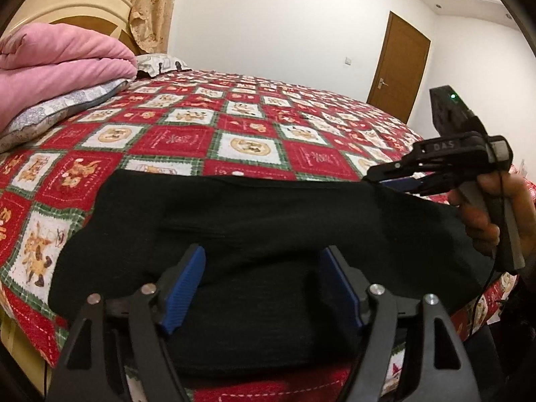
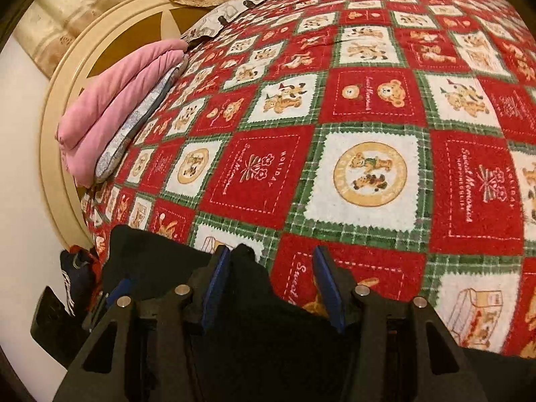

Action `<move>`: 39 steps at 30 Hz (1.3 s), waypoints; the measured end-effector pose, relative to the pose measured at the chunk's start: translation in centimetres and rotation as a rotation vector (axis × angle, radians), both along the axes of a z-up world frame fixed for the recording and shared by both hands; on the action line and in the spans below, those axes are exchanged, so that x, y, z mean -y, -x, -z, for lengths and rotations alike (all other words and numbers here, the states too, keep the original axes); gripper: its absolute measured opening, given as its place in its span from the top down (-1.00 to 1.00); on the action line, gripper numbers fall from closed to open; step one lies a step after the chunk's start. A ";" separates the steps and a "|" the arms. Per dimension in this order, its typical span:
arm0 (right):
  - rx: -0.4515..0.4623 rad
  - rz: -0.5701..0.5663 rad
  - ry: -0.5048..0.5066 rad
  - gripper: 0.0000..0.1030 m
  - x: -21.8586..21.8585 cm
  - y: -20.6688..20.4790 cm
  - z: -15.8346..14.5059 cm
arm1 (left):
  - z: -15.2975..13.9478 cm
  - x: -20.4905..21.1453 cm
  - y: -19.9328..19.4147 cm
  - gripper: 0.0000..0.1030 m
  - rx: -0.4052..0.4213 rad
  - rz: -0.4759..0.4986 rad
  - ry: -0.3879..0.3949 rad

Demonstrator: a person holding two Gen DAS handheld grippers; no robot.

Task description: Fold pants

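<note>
Blue-padded fingers (image 1: 186,288) of the left gripper (image 1: 263,289) stand spread wide at the bottom of the left wrist view, hanging over the black pants (image 1: 254,231) with nothing between the pads. The pants lie folded into a broad dark slab along the near edge of the bed, on the red, white and green patchwork bedspread (image 1: 248,127) printed with teddy bears. A thicker fold of the cloth sits directly under the left gripper.

At the pants' right end, the right gripper (image 1: 385,176) reaches in from the side, held by the person's right hand (image 1: 485,221). From the left wrist view its tips look drawn close at the cloth's upper corner. The right wrist view shows its own fingers (image 2: 217,288) parted, with a raised peak of black fabric lying just inside the left pad. Whether the pads actually pinch the cloth cannot be told.

Beyond the pants the bedspread runs open to the far side of the bed. At the head end, a folded pink quilt (image 1: 57,63) rests on a grey-patterned pillow (image 1: 57,114), with a second patterned pillow (image 1: 160,63) beside it. Behind them stand the cream and brown headboard (image 2: 67,107) and a beige floral curtain (image 1: 150,3). A brown wooden door (image 1: 398,67) is set in the white wall across the room. A cable hangs from the right gripper's handle.
</note>
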State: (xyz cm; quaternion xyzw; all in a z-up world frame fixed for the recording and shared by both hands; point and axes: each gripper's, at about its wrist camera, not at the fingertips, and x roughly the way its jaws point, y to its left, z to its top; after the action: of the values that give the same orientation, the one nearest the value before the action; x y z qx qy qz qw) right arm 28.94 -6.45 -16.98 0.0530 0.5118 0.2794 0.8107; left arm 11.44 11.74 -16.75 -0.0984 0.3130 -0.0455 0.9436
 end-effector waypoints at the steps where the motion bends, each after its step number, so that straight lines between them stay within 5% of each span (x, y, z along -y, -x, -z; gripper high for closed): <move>1: -0.006 0.000 -0.009 0.25 0.0 -0.1 0.0 | 0.0 0.1 0.0 -0.54 -0.001 0.002 0.000; 9: -0.008 -0.050 -0.007 0.35 -1.5 0.6 0.1 | 0.1 0.7 -0.1 -0.65 -0.010 0.013 -0.035; 11: 0.011 -0.063 0.024 0.68 -2.3 0.9 0.3 | 0.1 0.8 -0.1 -0.65 -0.010 0.013 -0.034; 14: 0.048 -0.058 0.045 0.87 -2.8 1.3 -0.2 | 0.1 0.7 -0.1 -0.66 -0.010 0.013 -0.036; 20: 0.088 -0.041 0.018 0.91 -3.2 0.9 -1.7 | 0.1 0.7 -0.2 -0.66 -0.010 0.014 -0.035; 27: 0.042 -0.044 0.026 0.90 -2.8 -0.6 0.5 | 0.0 0.6 -0.2 -0.66 -0.007 0.017 -0.022; 28: 0.037 -0.036 0.019 0.82 -2.5 -0.4 0.3 | -0.1 0.4 -0.1 -0.66 -0.007 0.013 -0.018; 31: 0.109 0.018 0.068 -0.10 -0.6 0.8 -1.1 | -0.8 -0.3 0.1 -0.66 -0.008 -0.038 -0.039; 39: 0.355 0.007 0.221 -0.10 5.8 10.5 -4.7 | -1.4 -3.3 0.6 -0.66 0.033 -0.136 -0.026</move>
State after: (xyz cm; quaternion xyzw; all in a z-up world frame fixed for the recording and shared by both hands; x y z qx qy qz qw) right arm 18.42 -12.26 -12.24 -0.0845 0.3880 0.2240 0.8900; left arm 10.80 15.02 -15.34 -0.1063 0.2907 0.0211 0.9506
